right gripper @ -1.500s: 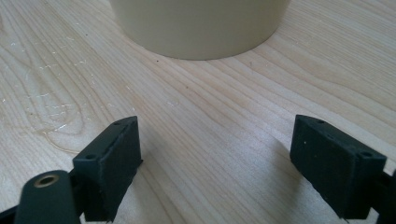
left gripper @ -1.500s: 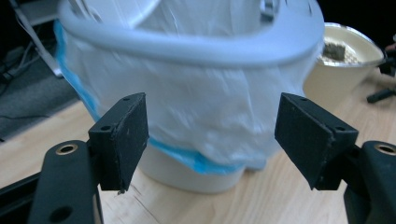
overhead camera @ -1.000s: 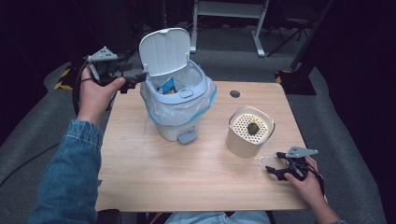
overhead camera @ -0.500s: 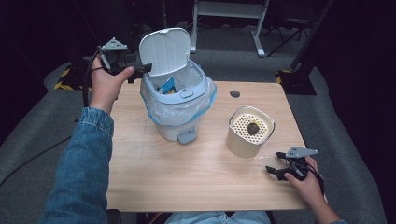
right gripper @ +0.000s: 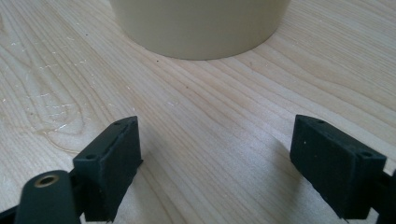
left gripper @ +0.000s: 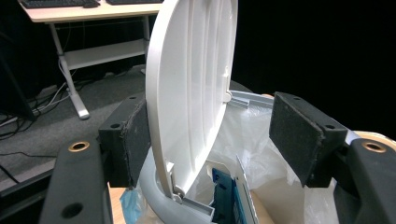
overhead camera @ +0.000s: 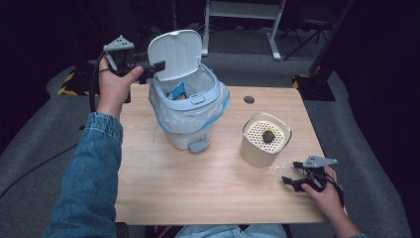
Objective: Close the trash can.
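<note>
The bin (overhead camera: 190, 106) stands on the table's (overhead camera: 198, 188) far left part, its lid (overhead camera: 176, 53) raised upright. Your left gripper (left gripper: 210, 140) straddles that lid's edge, jaws just closing, one pad touching. Your right gripper (right gripper: 215, 168) rests wide open, empty, near the cream container (overhead camera: 264, 140).

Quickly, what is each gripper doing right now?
Left gripper: open, jaws just been closing around the bin lid, no grip yet.
Right gripper: open, nothing between its jaws.

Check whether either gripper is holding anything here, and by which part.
Nothing is gripped. The left gripper straddles the raised bin lid at its edge, jaws just closing, one pad at the lid, the other apart. The right gripper is open over bare table.
</note>
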Available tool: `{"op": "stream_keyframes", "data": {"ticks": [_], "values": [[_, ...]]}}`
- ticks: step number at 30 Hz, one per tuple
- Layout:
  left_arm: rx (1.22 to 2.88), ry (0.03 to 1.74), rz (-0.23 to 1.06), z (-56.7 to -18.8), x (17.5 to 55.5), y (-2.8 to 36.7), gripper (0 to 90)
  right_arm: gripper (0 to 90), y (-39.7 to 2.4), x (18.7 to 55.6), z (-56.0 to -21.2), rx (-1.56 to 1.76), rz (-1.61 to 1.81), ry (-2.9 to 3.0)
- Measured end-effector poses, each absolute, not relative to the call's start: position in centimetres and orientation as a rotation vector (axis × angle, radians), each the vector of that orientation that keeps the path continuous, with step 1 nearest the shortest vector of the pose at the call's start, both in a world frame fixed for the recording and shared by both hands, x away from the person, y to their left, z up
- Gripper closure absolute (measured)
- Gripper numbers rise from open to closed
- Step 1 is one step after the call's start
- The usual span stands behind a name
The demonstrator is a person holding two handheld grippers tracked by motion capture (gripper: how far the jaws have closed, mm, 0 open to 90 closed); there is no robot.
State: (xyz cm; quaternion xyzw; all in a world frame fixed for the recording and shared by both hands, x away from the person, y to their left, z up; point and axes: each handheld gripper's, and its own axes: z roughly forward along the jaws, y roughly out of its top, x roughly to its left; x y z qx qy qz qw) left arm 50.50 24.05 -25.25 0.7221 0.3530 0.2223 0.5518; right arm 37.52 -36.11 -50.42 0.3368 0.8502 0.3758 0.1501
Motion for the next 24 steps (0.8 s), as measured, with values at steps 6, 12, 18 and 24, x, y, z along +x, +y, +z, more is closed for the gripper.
{"op": "stream_keyframes", "data": {"ticks": [6, 12, 18, 24], "values": [[1.735, 0.803, 0.491, -25.0, 49.4, 23.6, 31.7, 16.5, -36.1, 37.5, -50.4, 0.968, 1.08, 2.442], [1.756, 0.717, 0.434, -25.2, 47.6, 22.1, 31.4, 16.5, -36.1, 37.5, -50.4, 0.967, 1.079, 2.442], [1.789, 0.688, 0.414, -25.9, 47.0, 20.7, 32.7, 16.5, -36.1, 37.5, -50.4, 0.967, 1.079, 2.443], [1.826, 0.679, 0.324, -26.8, 47.2, 19.6, 38.7, 16.5, -36.1, 37.5, -50.4, 0.967, 1.08, 2.443]]}}
